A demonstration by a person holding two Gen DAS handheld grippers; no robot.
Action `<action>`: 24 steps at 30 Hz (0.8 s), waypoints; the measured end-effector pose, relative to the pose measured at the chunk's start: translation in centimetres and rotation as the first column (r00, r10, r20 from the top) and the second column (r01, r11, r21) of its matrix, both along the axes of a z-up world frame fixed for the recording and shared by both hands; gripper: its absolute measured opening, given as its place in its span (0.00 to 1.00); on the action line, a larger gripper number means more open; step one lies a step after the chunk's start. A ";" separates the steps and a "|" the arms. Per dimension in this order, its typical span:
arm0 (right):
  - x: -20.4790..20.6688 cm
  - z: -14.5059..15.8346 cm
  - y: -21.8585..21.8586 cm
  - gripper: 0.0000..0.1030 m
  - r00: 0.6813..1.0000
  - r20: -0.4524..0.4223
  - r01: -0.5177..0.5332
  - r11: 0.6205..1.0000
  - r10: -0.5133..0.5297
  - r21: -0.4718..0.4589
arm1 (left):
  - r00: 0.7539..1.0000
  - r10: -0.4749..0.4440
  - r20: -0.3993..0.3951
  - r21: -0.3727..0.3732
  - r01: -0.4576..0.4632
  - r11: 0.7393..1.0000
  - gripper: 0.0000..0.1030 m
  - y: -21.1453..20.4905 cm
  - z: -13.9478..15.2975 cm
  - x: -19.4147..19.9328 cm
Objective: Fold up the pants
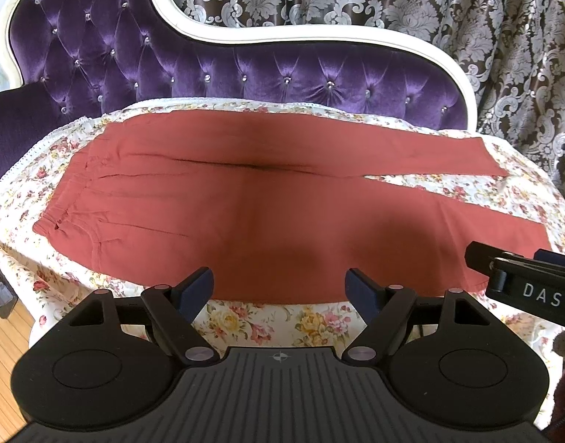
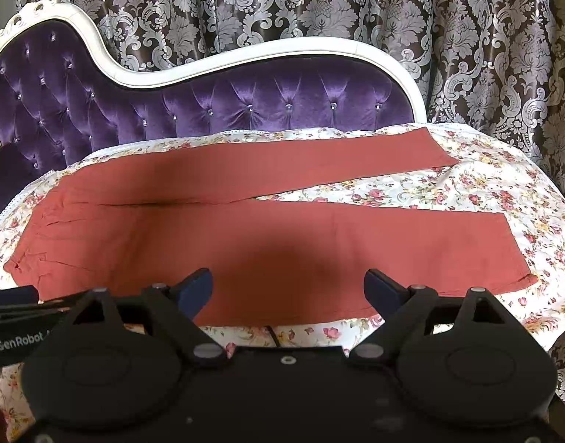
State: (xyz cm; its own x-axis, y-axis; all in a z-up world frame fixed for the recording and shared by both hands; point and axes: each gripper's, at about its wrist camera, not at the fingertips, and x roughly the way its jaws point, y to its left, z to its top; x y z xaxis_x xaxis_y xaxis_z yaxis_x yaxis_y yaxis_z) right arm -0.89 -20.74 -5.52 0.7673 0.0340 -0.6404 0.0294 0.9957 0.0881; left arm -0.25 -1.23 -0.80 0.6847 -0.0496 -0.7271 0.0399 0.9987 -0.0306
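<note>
The pants [image 1: 245, 192] lie flat on a floral sheet [image 1: 267, 321] spread over a purple sofa [image 1: 208, 70], not yet folded. At the left is the waistband [image 1: 64, 199], gathered and slightly puckered. A crease runs along the middle, and toward the right the two legs part in a narrow V, the far leg [image 2: 319, 158] ending near the sofa back and the near leg [image 2: 411, 243] ending at a hem [image 2: 518, 247] by the sheet's right edge.

The left claw [image 1: 278, 284] hovers over the near edge of the pants, jaws wide apart and holding nothing. The right claw [image 2: 288, 286] hangs just beside it, further right, equally wide and empty.

The cloth looks thin, soft and light, so it will likely sag and drag when lifted rather than hold shape. Good holds would be the near waistband corner and the near hem, pinching both layers so the near leg carries over onto the far one.
</note>
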 end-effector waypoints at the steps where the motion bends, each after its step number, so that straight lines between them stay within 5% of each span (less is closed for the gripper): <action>1: 0.0 0.0 -0.1 0.91 1.000 0.000 0.000 1.000 0.000 0.001 | 1.000 0.000 -0.002 -0.001 0.000 1.000 0.75 0.0 0.0 0.0; 17: 4.1 -2.2 -1.1 0.91 0.999 -0.043 -0.025 1.000 0.025 0.004 | 0.998 -0.022 -0.064 0.043 0.025 0.999 0.72 -0.4 -2.3 3.7; 19: 5.0 -2.5 -1.4 0.91 0.999 -0.043 -0.027 1.000 0.028 0.014 | 0.998 -0.023 -0.063 0.052 0.026 0.998 0.64 -0.4 -2.5 4.5; 24: 7.8 -2.8 -2.2 0.91 0.998 -0.027 -0.047 0.998 0.048 0.030 | 0.997 -0.031 -0.069 0.046 0.034 0.998 0.63 -0.2 -2.8 6.7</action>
